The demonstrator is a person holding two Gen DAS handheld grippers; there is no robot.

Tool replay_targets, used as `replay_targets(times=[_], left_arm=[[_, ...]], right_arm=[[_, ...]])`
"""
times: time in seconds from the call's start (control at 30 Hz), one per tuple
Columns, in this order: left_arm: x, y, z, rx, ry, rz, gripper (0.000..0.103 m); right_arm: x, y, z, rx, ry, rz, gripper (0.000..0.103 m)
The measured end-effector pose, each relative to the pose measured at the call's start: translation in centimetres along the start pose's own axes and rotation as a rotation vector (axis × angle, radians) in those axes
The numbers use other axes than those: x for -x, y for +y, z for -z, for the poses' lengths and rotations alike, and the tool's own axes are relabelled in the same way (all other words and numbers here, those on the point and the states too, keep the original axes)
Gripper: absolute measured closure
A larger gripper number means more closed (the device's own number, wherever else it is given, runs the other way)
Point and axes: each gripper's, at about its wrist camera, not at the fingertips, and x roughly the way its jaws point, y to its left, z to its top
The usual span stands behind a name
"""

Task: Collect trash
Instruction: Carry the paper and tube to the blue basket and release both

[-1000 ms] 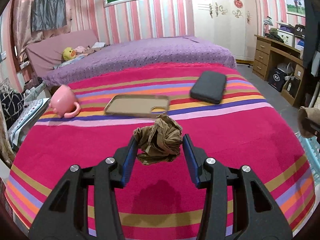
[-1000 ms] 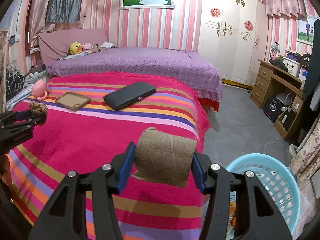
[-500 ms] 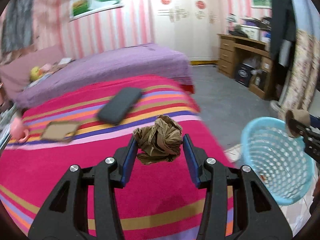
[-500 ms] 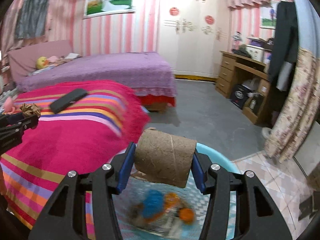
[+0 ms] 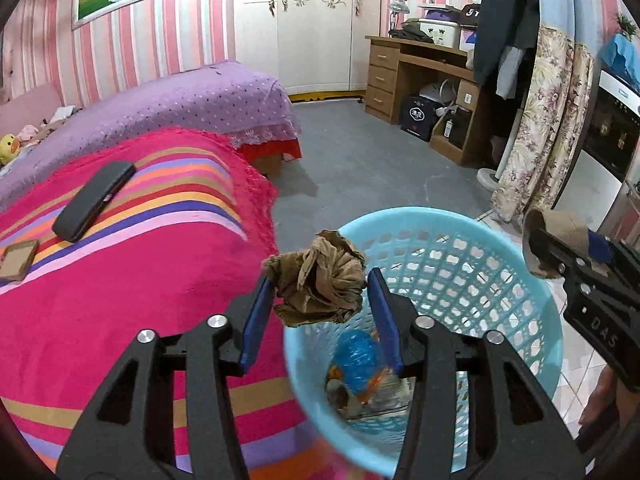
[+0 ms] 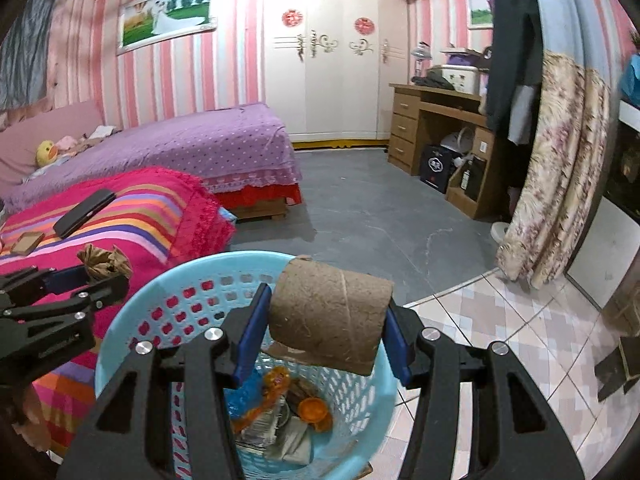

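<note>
The left gripper had just been opening around the crumpled brown paper at the blue basket's near-left rim. The right gripper clamped the cardboard roll above the basket.

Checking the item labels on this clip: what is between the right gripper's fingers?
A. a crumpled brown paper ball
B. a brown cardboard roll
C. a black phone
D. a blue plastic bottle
B: in the right wrist view the right gripper has a brown cardboard roll between its blue pads, over the light blue basket; the crumpled paper sits in the left gripper.
</note>
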Motion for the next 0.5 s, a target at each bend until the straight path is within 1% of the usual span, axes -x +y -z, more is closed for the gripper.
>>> replay_targets(times=[0.07,0.13,0.23,0.27,0.3,0.33,0.37,0.43,0.5], left_arm=[[-0.3,-0.5,-0.2,-0.014,0.010,0.000,0.026],[-0.1,-0.4,-0.3,-0.014,-0.001,-0.022,0.020],[0.5,0.6,-0.6,-0.013,-0.016,-0.042,0.012],[0.9,1.2,-0.6,-0.012,-0.020,-0.040,0.010],[1.2,1.7,-0.6,-0.013,-0.027,-0.030,0.009],[1.6,2.2,-0.6,-0.020,-0.042,-0.024,0.008],[2.1,2.6,-0.5,-0.032,-0.062,-0.039,0.006],[2.8,3.4,-0.2,-0.049,-0.091,-0.078,0.006],[3.4,4.4,-0.1,-0.047,-0.099,-0.090,0.006]], right_arm=[[-0.1,-0.2,0.2,-0.007,0.002,-0.001,0.051],[-0.2,-0.3,0.2,-0.006,0.002,-0.002,0.051],[-0.2,-0.2,0.3,0.002,0.005,-0.002,0.051],[-0.2,-0.2,0.4,0.002,0.006,-0.003,0.051],[-0.2,-0.1,0.4,0.001,0.007,-0.005,0.051],[-0.3,0.0,0.4,0.002,0.007,-0.009,0.051],[-0.2,0.1,0.3,0.004,0.005,-0.011,0.051],[-0.4,0.6,0.3,0.012,0.005,-0.019,0.051],[-0.8,1.1,0.3,0.020,0.011,-0.027,0.051]])
